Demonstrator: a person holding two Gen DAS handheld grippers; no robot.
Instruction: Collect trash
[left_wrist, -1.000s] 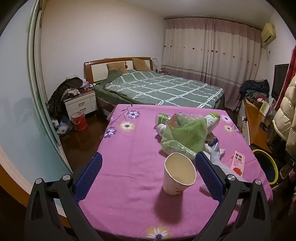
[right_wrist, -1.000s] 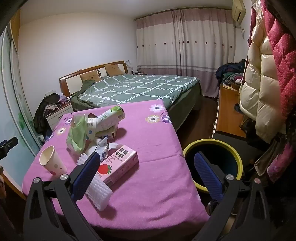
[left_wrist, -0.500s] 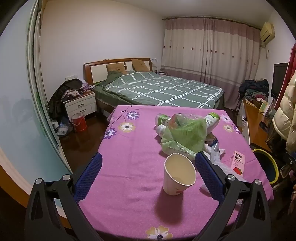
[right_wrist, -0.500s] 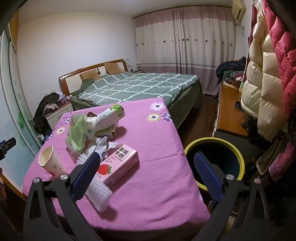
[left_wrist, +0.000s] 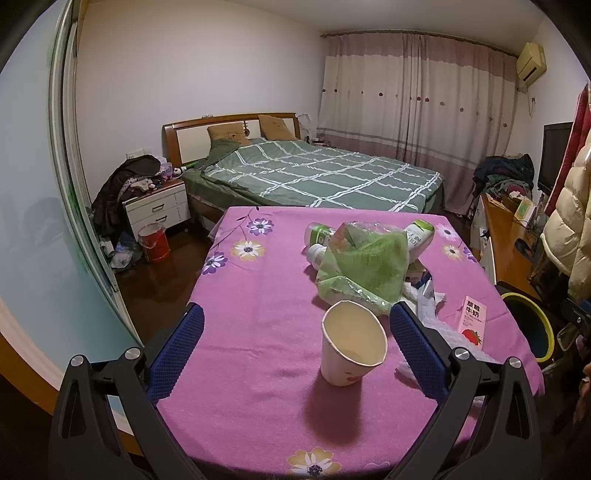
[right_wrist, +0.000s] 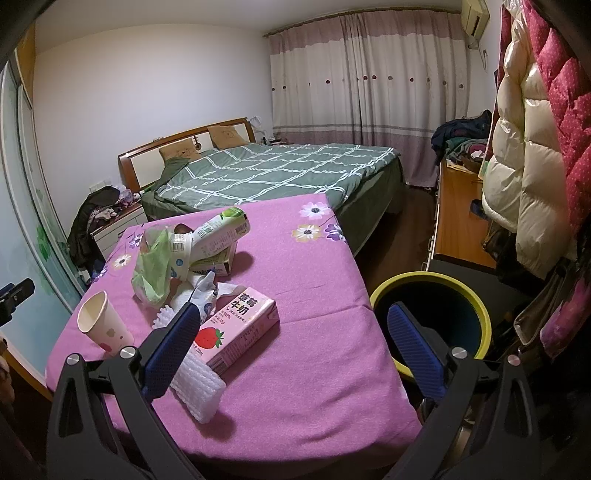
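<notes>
Trash lies on a table with a pink flowered cloth (left_wrist: 258, 350). A white paper cup (left_wrist: 351, 341) stands upright between the fingers of my open left gripper (left_wrist: 295, 347), untouched. Behind it lie a green plastic bag (left_wrist: 365, 266) and white bottles (left_wrist: 419, 234). In the right wrist view, a pink strawberry milk carton (right_wrist: 240, 326) and white foam wrap (right_wrist: 195, 387) lie by the left finger of my open, empty right gripper (right_wrist: 291, 343). The cup (right_wrist: 103, 325), bag (right_wrist: 151, 269) and a bottle (right_wrist: 218, 236) lie further left. A yellow-rimmed bin (right_wrist: 432, 321) stands on the floor right of the table.
A bed with a green checked cover (left_wrist: 314, 177) stands behind the table. A white nightstand (left_wrist: 157, 208) and red bucket (left_wrist: 154, 242) are at left. A wooden desk (right_wrist: 458, 218) and hanging padded coats (right_wrist: 524, 147) are at right. A sliding glass door (left_wrist: 44, 221) runs along the left.
Both grippers have barely shifted. The right wrist view has drifted slightly, so the table items sit a little lower. Nothing was grasped or released.
</notes>
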